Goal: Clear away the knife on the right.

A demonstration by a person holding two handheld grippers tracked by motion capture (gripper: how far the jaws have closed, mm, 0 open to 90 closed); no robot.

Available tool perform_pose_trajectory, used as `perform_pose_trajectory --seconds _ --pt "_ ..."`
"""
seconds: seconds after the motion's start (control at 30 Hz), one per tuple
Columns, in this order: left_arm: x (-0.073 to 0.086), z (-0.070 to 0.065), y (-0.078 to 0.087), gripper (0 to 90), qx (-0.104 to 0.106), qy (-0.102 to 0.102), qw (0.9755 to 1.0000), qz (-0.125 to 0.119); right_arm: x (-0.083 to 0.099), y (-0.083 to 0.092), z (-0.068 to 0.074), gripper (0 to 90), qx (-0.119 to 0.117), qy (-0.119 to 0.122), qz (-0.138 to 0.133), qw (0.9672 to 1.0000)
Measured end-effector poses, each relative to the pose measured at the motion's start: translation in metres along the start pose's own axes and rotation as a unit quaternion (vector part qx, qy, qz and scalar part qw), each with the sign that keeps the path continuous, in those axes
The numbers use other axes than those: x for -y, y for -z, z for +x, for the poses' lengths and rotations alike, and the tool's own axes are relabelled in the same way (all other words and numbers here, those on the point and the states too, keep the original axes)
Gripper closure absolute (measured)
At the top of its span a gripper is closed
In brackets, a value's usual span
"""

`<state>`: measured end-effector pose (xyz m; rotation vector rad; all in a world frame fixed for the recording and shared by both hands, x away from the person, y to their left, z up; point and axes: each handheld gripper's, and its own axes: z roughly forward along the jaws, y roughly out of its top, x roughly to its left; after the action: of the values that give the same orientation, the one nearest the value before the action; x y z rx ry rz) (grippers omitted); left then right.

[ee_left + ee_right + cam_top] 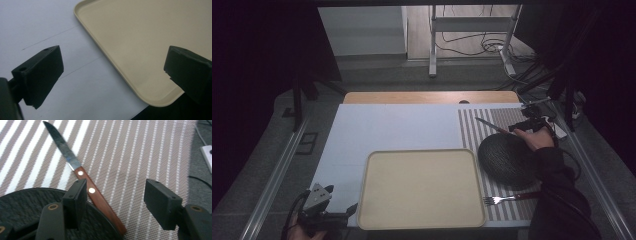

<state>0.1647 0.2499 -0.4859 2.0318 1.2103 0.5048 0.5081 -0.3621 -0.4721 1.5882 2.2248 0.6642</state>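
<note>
1. Table (392, 125): a pale sheet covers most of the top. A striped mat (504, 119) lies along its right side.
2. Tray (420, 189): beige, rounded corners, empty. It sits on the pale sheet at the near centre, its right edge beside the mat. In the left gripper view its near corner (160, 100) reaches the table's edge.
3. Bowl (507, 157): dark, textured, resting on the mat just right of the tray.
4. Knife (82, 176): wooden handle with two rivets, dark blade. It lies flat on the mat beyond the bowl, blade pointing away and to the left. In the high view it shows at (488, 125).
5. Fork (507, 199): lies on the mat near the front edge, tines toward the tray.
6. Left gripper (351, 210): held low at the table's near left corner, beside the tray. Jaws spread wide, empty; one over the sheet, one over the tray's corner.
7. Right gripper (117, 200): held above the bowl's far rim, over the knife handle. Jaws spread apart, holding nothing; the handle lies between them, close to the left jaw.
</note>
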Motion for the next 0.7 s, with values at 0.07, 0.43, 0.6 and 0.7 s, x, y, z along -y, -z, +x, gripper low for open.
perform_pose_trajectory --seconds 0.07,0.43,0.6,0.7 --pt "0.0 0.0 0.0 2.6 0.0 0.0 1.0 0.0 -0.002 -0.002 0.004 33.1 -0.005 0.002 0.008 1.0" --pt "0.0 0.0 0.0 2.8 0.0 -0.001 1.0 0.001 -0.014 -0.013 0.022 22.1 -0.026 0.023 0.032 0.9989" --pt "0.0 0.0 -0.001 2.9 -0.001 -0.002 1.0 0.003 -0.02 -0.018 0.031 19.0 -0.032 0.033 0.037 0.9983" --pt "0.0 0.0 -0.001 3.0 -0.001 -0.002 1.0 0.003 -0.023 -0.024 0.033 18.8 -0.029 0.037 0.043 0.998"
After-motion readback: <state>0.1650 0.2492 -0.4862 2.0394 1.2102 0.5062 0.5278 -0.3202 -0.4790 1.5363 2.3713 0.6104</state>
